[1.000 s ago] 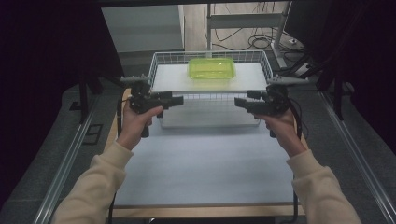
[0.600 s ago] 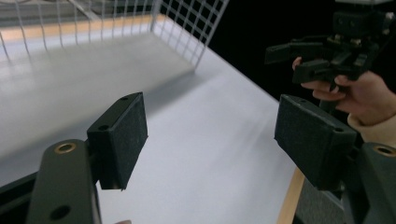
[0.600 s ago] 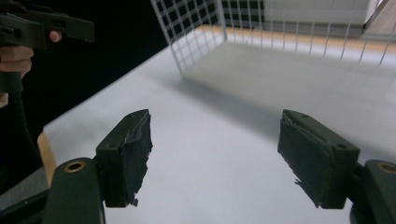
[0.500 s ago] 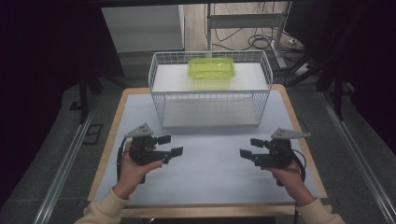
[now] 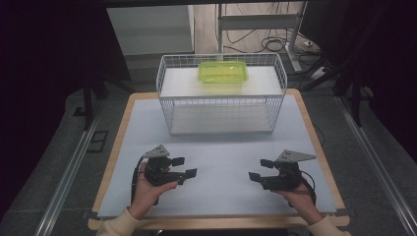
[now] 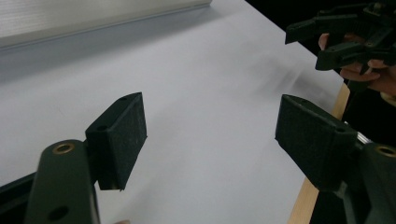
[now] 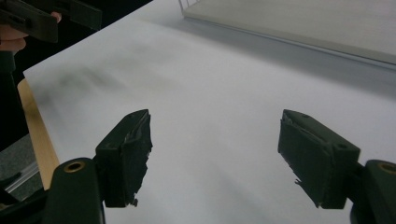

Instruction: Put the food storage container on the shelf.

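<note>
green tray (image 5: 223,72) in wire basket (image 5: 167,105), well beyond left claw (image 5: 185,167) and right claw (image 5: 261,170), both released, empty

Left hand-held gripper (image 5: 184,167), right hand-held gripper (image 5: 259,169): jaws apart.

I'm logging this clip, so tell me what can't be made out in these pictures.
- High view: whether the green tray in the wire basket holds anything; too small and translucent.
- Left gripper view: basket cut off by the top edge.
- Right gripper view: the left gripper, cut off at the top-left corner.

Lab, dark curtains (image 5: 49,73), floor cables (image 5: 275,44), rails (image 5: 69,172)
</note>
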The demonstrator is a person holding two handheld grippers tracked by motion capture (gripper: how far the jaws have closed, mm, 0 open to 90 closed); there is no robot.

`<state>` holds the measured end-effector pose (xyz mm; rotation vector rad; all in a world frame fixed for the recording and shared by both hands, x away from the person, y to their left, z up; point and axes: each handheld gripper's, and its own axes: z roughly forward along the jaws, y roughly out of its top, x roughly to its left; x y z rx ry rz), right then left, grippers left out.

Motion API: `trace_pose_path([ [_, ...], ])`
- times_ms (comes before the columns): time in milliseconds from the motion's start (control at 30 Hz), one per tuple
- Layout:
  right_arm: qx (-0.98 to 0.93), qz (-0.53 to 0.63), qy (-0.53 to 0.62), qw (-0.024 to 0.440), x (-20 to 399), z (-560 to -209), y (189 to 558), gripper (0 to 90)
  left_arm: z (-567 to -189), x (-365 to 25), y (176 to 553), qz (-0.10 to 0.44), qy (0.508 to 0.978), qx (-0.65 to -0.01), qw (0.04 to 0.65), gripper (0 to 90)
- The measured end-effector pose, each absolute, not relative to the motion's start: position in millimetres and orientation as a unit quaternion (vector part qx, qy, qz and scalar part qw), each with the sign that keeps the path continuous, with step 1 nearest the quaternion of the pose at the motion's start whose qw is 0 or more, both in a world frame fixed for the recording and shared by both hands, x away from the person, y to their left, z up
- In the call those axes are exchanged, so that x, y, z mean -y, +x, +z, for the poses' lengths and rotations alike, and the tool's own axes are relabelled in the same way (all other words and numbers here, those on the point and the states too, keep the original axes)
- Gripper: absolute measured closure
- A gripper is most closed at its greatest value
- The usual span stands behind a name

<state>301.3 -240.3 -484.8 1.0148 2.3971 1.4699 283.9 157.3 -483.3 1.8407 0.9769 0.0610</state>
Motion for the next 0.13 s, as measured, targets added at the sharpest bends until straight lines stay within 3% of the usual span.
trace_pose_path([
  [133, -0.795, 0.492, 0.343, 0.091, 247.0, -487.4, 300.2, 25.9, -487.4, -158.9, 289.4, 0.034, 0.76, -0.412, 0.502, 24.6],
])
